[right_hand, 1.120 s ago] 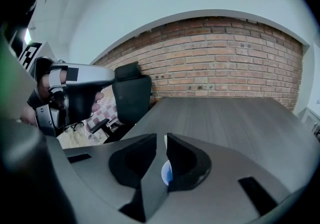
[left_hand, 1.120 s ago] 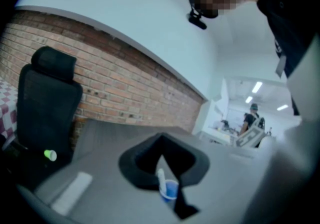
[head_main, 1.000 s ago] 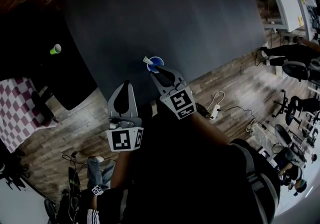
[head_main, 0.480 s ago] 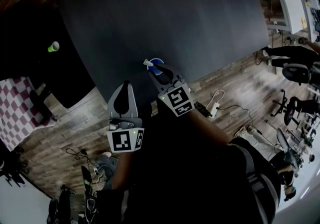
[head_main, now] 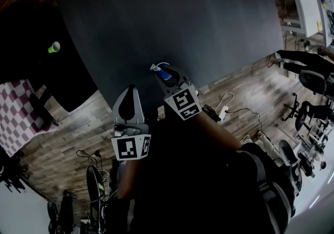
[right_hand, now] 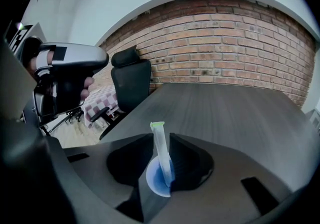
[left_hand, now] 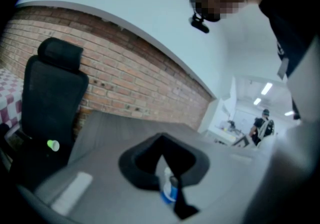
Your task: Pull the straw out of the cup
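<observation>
**Cup clamped, straw still seated**

Right hand-held gripper (right_hand: 161,170) is closed on the small blue plastic cup (right_hand: 156,182). The translucent, green-tipped straw (right_hand: 161,143) stands in the cup. Left hand-held gripper (head_main: 128,103) is closed and empty, near the cup, over the dark grey surface (head_main: 182,13). Suggest opening the left, pinching the straw high and drawing along its axis. Cup base hidden.

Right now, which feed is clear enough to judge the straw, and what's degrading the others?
Right gripper view: sharpest, straw and blue cup crisp, though the wide lens bows the brick wall. Left gripper view: soft throughout, cup a blur. Head view: dark, edges curved; straw only a pale speck by the right gripper.
</observation>
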`<state>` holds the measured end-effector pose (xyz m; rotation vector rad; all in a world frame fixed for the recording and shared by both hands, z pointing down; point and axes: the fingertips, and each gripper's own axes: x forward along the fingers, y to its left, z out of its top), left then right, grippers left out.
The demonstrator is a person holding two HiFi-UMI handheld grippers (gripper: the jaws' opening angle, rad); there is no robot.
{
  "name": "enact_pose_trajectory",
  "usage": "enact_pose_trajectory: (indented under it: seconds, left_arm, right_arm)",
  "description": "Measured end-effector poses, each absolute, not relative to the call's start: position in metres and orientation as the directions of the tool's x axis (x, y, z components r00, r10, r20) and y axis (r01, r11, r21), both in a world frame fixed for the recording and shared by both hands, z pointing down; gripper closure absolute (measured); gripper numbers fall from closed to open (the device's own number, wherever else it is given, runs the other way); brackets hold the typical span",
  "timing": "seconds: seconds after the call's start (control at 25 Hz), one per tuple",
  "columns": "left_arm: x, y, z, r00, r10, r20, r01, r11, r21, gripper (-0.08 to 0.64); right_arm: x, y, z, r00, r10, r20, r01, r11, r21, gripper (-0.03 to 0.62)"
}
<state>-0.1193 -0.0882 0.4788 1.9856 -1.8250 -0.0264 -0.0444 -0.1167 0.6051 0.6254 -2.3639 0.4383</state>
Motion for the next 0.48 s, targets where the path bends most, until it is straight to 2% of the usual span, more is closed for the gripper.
enact_pose_trajectory:
  seconds: [0.48]
  left_arm:
    - [-0.1237,-0.0934,0.4830,0.108,-0.952,0.286,-0.941,-0.005,0.339,0.554]
  right_arm:
    - [-0.0467,-0.1173,0.6134,-0.666,-0.292,0.686,-0.515,0.846,-0.139,0.518]
